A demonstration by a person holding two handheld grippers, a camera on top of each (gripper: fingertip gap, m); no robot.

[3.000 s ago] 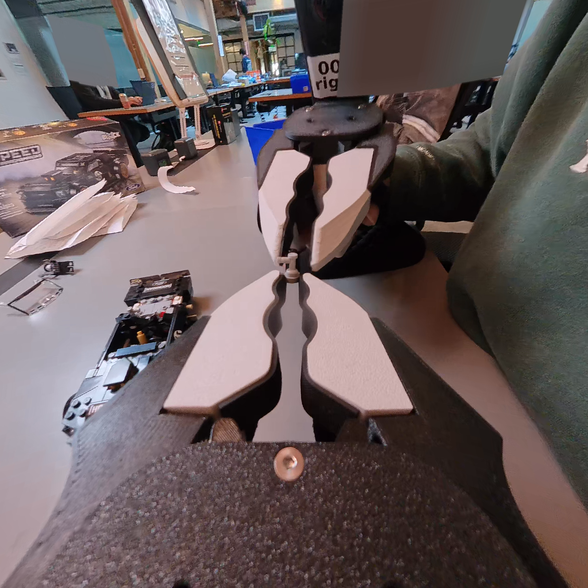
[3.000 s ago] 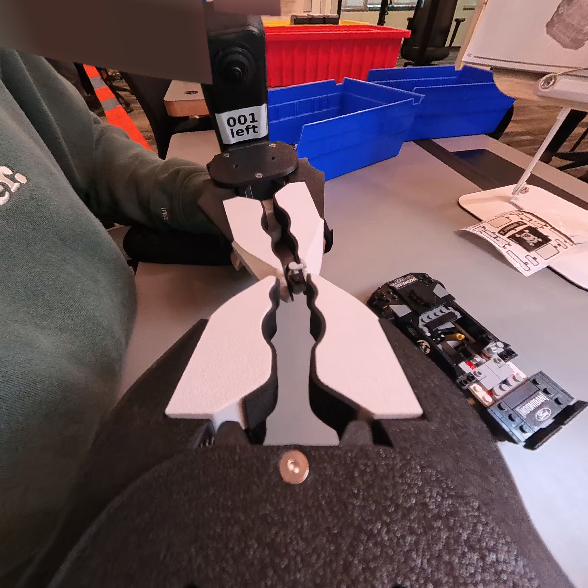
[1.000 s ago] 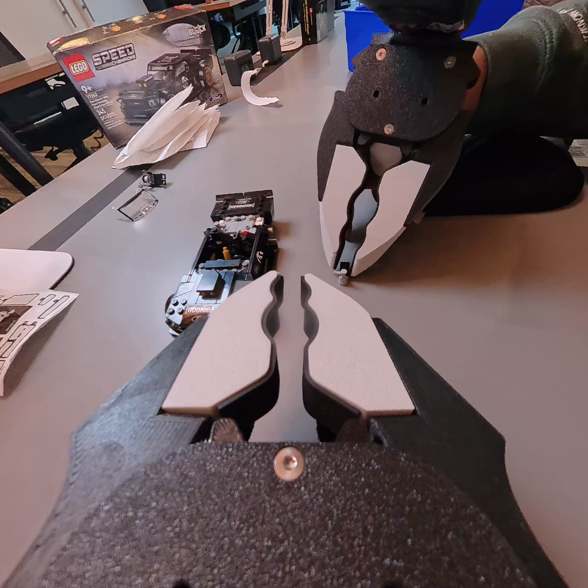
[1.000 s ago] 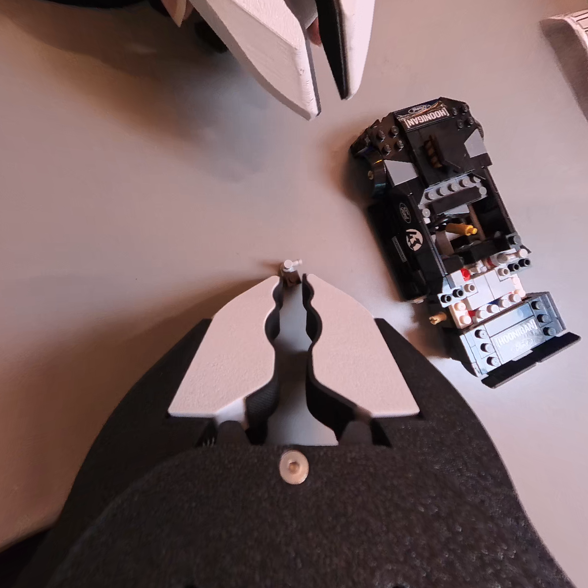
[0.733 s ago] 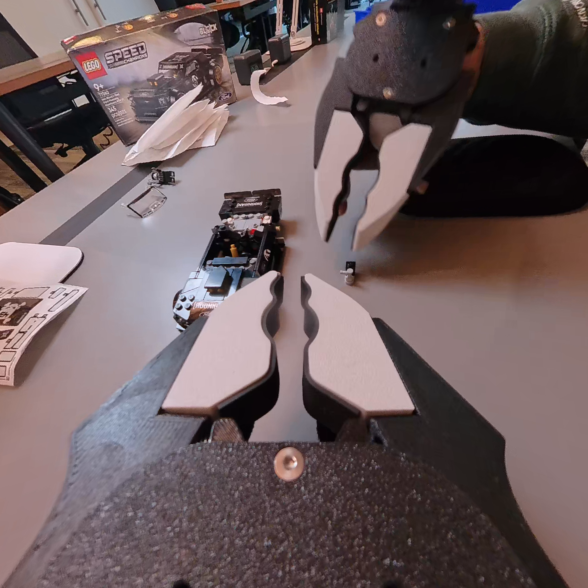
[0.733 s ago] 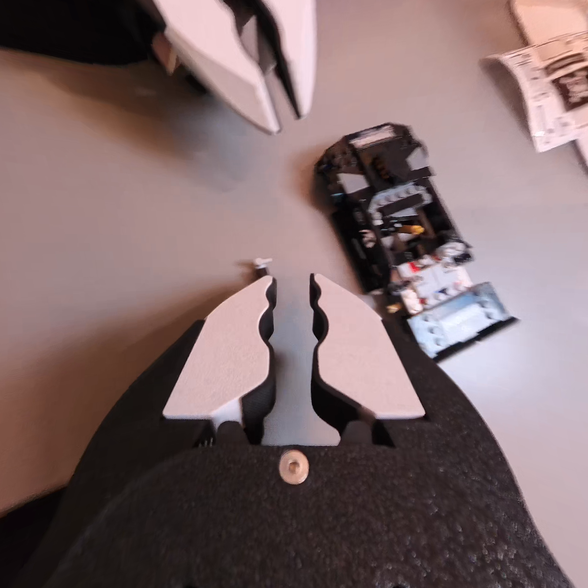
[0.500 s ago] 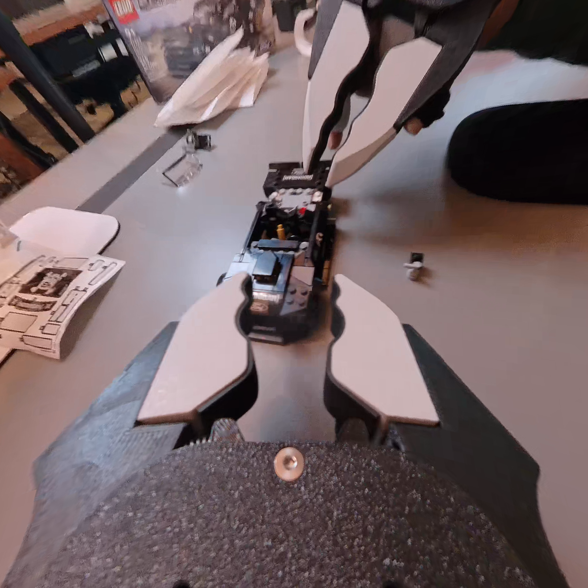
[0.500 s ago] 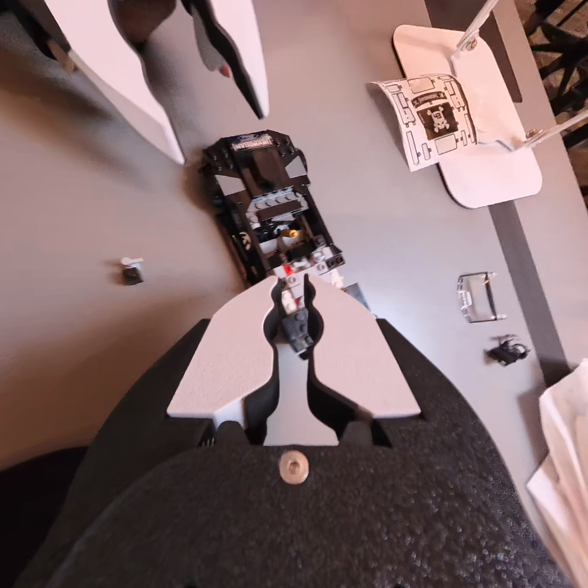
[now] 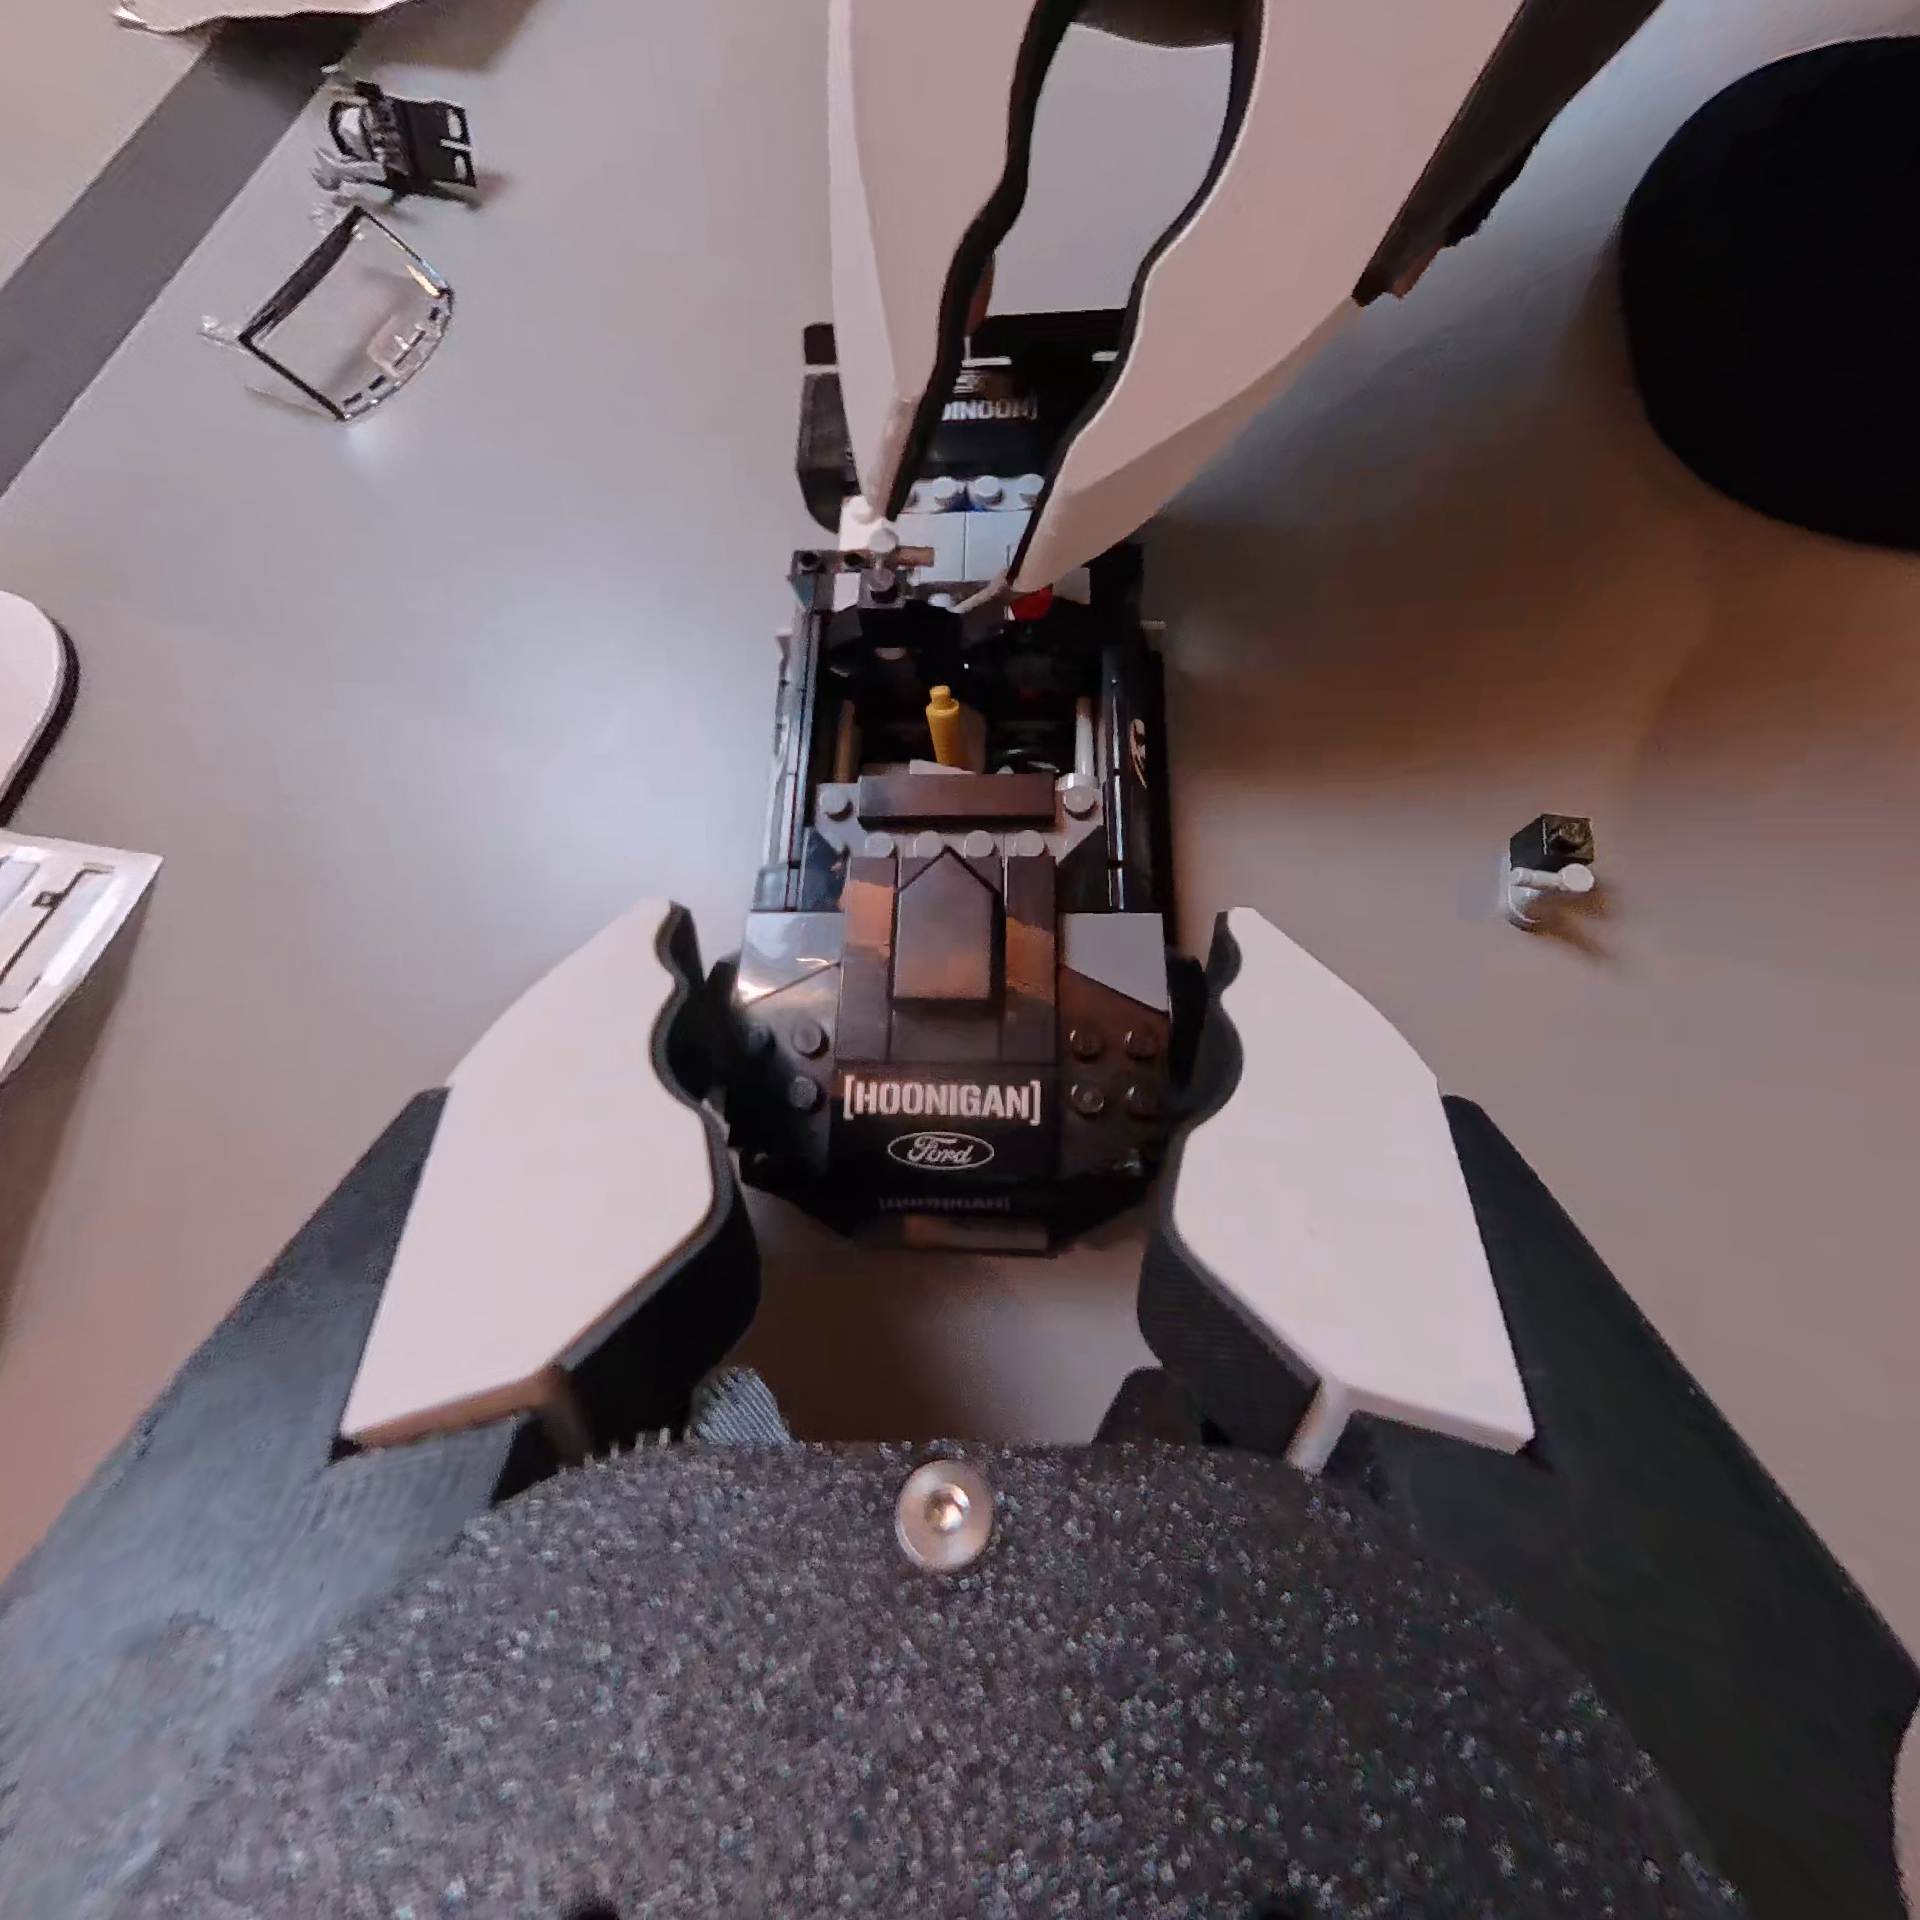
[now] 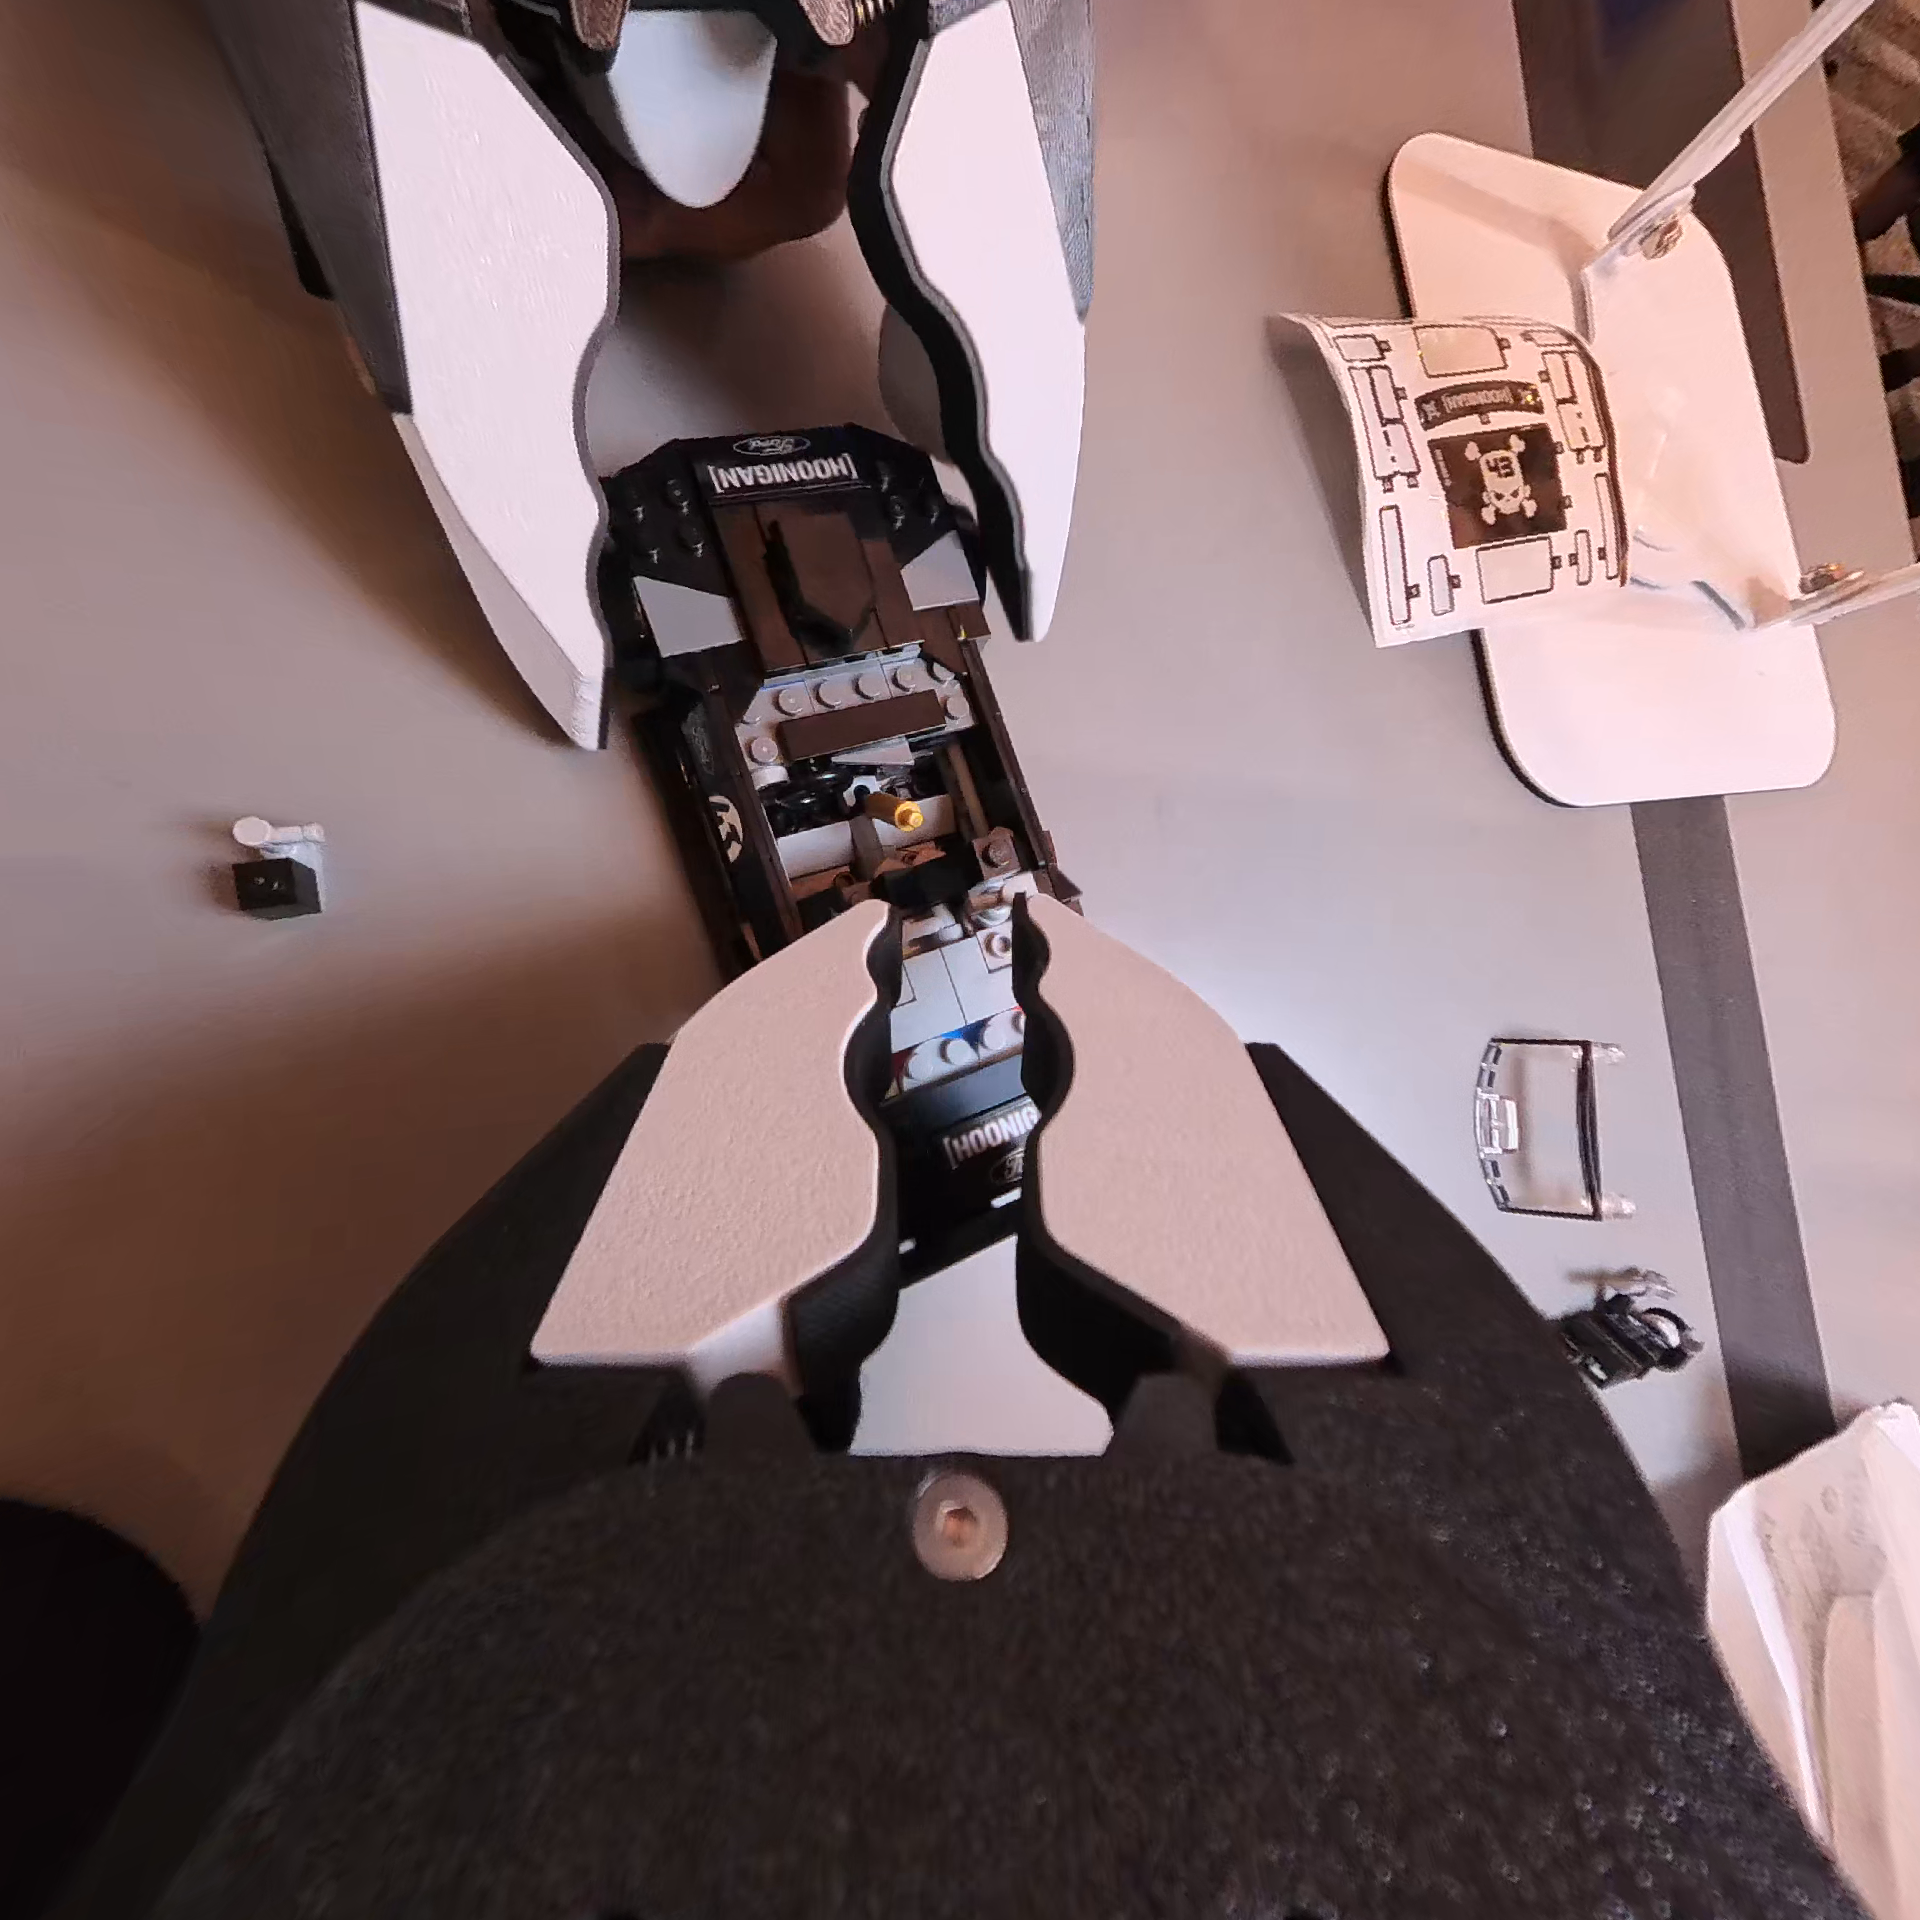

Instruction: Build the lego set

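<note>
The black lego car (image 9: 945, 997) lies on the grey table, also in the right wrist view (image 10: 821, 582). My left gripper (image 9: 945, 920) is open wide and straddles the car's front end, its pads close to both sides; it shows from above in the right wrist view (image 10: 800, 634). My right gripper (image 10: 951, 906) is narrowly open, its tips over the car's grey rear section; it reaches in from the top of the left wrist view (image 9: 956, 545). A small black-and-white piece (image 9: 1548, 868) lies loose beside the car, also in the right wrist view (image 10: 275, 862).
A clear windscreen piece (image 10: 1548, 1127) and a small black part (image 10: 1626, 1340) lie near a dark strip in the table. A sticker sheet (image 10: 1455, 478) rests on a white stand base (image 10: 1662, 707). White paper bags (image 10: 1829, 1621) lie at the right edge. Left tips to right tips: about 6 cm. The left tips stand about 5 cm off the small black-and-white piece (image 9: 1548, 868). My right wrist view (image 10: 274, 850) looks at it from another angle.
My right gripper set the small piece on the table and let go. Both grippers moved over the car. My left gripper opened wide around the car's front.
</note>
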